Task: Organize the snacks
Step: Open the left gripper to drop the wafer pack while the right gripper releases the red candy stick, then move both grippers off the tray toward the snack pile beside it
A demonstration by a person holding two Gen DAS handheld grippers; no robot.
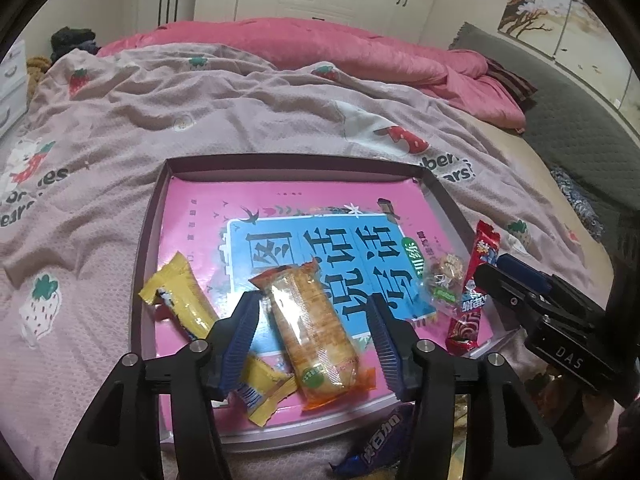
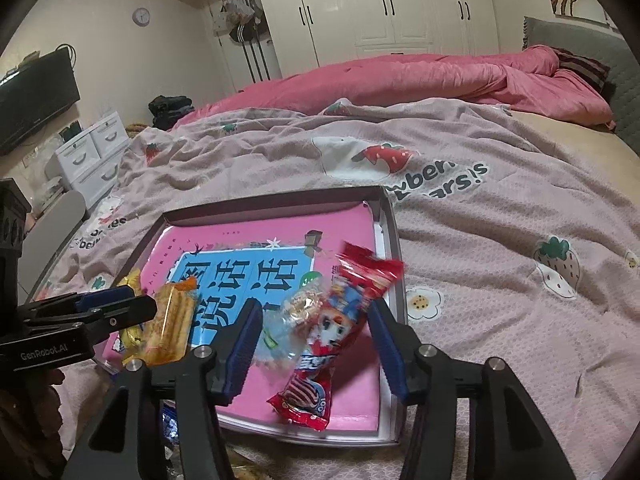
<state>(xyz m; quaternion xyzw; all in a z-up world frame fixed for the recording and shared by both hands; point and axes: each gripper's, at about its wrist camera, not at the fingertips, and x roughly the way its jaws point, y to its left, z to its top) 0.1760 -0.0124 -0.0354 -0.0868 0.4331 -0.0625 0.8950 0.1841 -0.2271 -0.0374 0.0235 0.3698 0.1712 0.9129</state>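
Observation:
A shallow box (image 1: 148, 232) with a pink and blue book inside lies on the bed. In it lie a yellow snack pack (image 1: 180, 292), an orange cracker pack (image 1: 312, 332), a clear-wrapped snack (image 1: 446, 276) and a red snack pack (image 1: 474, 292). My left gripper (image 1: 314, 330) is open, its fingers on either side of the orange cracker pack. My right gripper (image 2: 316, 336) is open over the red snack pack (image 2: 324, 344), which lies by the box's right wall (image 2: 394, 248). The orange pack (image 2: 172, 328) and clear-wrapped snack (image 2: 300, 304) show in the right wrist view too.
A blue snack pack (image 1: 376, 448) lies on the bed in front of the box. The box sits on a pink strawberry blanket (image 1: 200, 112) with a pink quilt (image 1: 340, 48) behind. A grey headboard (image 1: 568, 112) is at right, white drawers (image 2: 92, 156) at left.

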